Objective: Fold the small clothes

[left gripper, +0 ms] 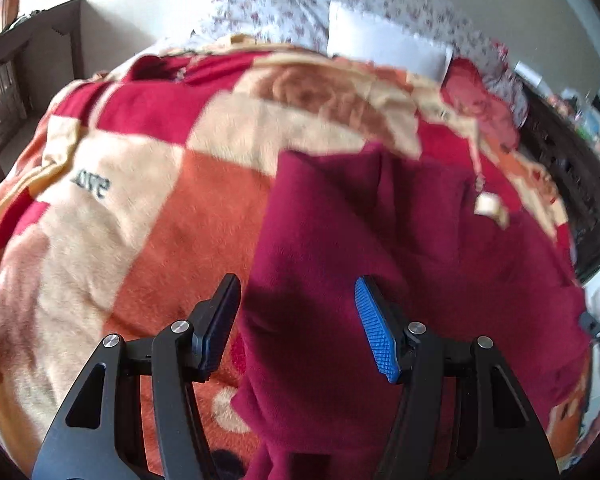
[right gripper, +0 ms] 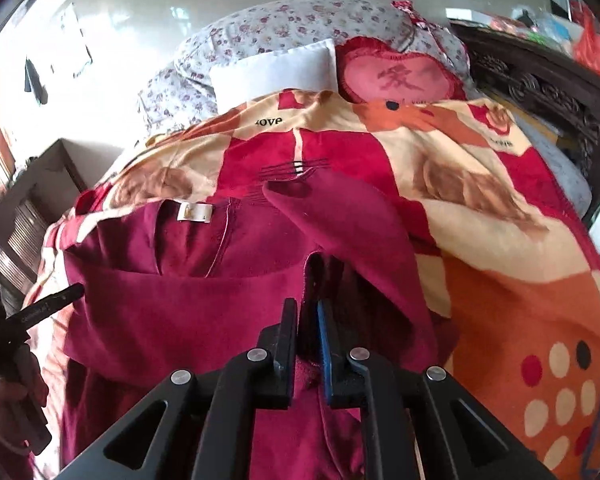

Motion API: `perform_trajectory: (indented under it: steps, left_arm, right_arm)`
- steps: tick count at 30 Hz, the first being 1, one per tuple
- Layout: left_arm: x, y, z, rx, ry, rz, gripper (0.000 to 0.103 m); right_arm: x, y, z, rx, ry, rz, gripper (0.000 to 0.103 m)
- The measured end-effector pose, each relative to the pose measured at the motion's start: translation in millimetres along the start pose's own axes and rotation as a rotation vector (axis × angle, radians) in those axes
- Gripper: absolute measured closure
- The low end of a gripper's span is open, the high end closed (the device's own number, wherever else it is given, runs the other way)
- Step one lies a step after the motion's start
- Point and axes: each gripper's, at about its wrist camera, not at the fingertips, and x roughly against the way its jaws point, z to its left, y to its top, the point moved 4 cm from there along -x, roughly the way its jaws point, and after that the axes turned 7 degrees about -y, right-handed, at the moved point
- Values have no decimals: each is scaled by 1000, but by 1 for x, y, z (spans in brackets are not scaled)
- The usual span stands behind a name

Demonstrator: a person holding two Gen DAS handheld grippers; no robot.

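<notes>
I see open blanket to the left of the garment; a gripper can pass there with nothing raised in the way. To the garment's right the blanket is likewise open up to the dark carved frame, which closes off that side. At the bed's far end the white pillow, the heart cushion and the floral bedding block the way. A cardboard box stands off the bed's left edge.

garment hem cut off, label print — unreadable
</notes>
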Motion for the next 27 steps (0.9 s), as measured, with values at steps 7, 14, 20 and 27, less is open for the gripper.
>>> perform_trajectory:
  steps: [7, 14, 20, 27]
  left_arm:
    - [-15, -9, 4, 2, 12, 33, 43]
    - [-3, -10, 2, 5, 16, 19, 43]
    - [15, -9, -2, -6, 20, 2, 43]
    - [36, 1, -11, 36, -32, -56, 43]
  right_arm:
    - [-2, 0, -21, -54, -125, -19, 94]
    - [-14, -7, 2, -40, 45, 30, 94]
    - [-49, -20, -1, -35, -4, 77, 94]
    - [-22, -12, -4, -25, 60, 51, 91]
